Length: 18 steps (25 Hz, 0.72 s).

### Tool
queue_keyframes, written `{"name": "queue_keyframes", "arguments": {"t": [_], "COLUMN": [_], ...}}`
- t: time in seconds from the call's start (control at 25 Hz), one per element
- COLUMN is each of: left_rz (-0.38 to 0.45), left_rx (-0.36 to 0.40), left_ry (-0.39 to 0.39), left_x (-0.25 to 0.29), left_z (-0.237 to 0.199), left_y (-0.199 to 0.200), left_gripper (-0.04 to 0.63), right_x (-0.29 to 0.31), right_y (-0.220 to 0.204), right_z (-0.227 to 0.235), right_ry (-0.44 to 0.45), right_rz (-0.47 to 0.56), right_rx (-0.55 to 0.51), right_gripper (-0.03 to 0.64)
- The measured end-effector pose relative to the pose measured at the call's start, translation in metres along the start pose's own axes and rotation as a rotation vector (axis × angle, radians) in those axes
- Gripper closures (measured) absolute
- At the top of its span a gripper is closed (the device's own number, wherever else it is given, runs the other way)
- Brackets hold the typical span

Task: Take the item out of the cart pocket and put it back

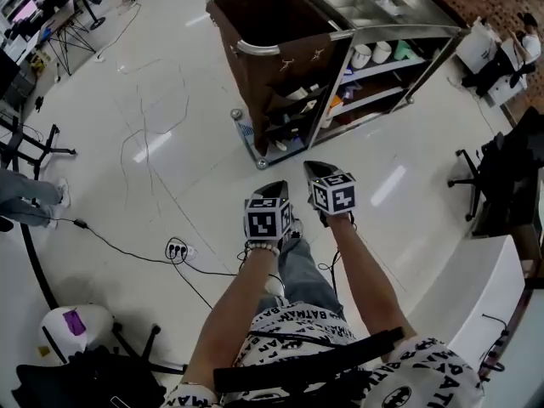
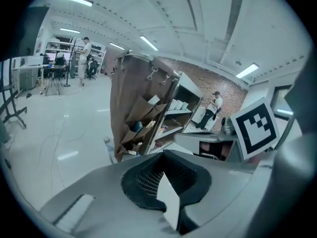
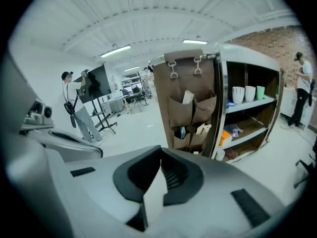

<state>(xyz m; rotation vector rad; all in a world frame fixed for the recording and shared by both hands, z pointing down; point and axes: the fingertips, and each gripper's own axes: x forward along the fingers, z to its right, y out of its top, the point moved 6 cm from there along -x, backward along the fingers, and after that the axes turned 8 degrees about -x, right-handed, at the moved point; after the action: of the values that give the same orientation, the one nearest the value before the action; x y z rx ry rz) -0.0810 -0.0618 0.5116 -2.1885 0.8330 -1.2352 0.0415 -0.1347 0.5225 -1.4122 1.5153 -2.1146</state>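
A housekeeping cart (image 1: 255, 48) stands ahead of me, its brown cloth side (image 1: 280, 66) sewn with several pockets (image 1: 293, 109). In the right gripper view the pockets (image 3: 190, 115) hold a white item (image 3: 187, 97) in an upper one and small blue and pale items lower down. The same pockets (image 2: 141, 118) show in the left gripper view. My left gripper (image 1: 276, 187) (image 2: 166, 202) and right gripper (image 1: 314, 168) (image 3: 153, 195) are side by side, well short of the cart. Both are shut with nothing between the jaws.
White cups (image 1: 370, 55) sit on the cart's open shelves. A power strip (image 1: 177, 249) and cables lie on the floor at my left. An office chair (image 1: 472, 181) and a white counter (image 1: 476, 287) are on the right. People stand far off.
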Motion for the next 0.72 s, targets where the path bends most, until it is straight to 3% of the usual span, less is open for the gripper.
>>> {"name": "queue_keyframes", "arguments": {"t": [0.2,0.36,0.56,0.72], "left_rz": [0.034,0.027,0.066,0.118], "left_rx": [0.046,0.099,0.117,0.106], "left_ry": [-0.091,-0.142,-0.166,-0.141], "left_x": [-0.064,-0.1,-0.125,-0.137], "left_z": [0.028,0.05,0.069,0.076], "left_y": [-0.008,-0.023,-0.025,-0.018], "left_gripper": [0.595,0.595,0.595,0.595], "right_x": [-0.087,-0.147,-0.185,-0.196], "right_y": [0.021,0.024,0.024,0.013], "right_z": [-0.031,-0.065,-0.089,-0.101], "right_ry": [-0.061,-0.06,-0.034,0.007], "right_rz": [0.082,0.118,0.169,0.157], "right_rx": [0.004,-0.006,0.002,0.0], "right_gripper": [0.617,0.617,0.617,0.617]}}
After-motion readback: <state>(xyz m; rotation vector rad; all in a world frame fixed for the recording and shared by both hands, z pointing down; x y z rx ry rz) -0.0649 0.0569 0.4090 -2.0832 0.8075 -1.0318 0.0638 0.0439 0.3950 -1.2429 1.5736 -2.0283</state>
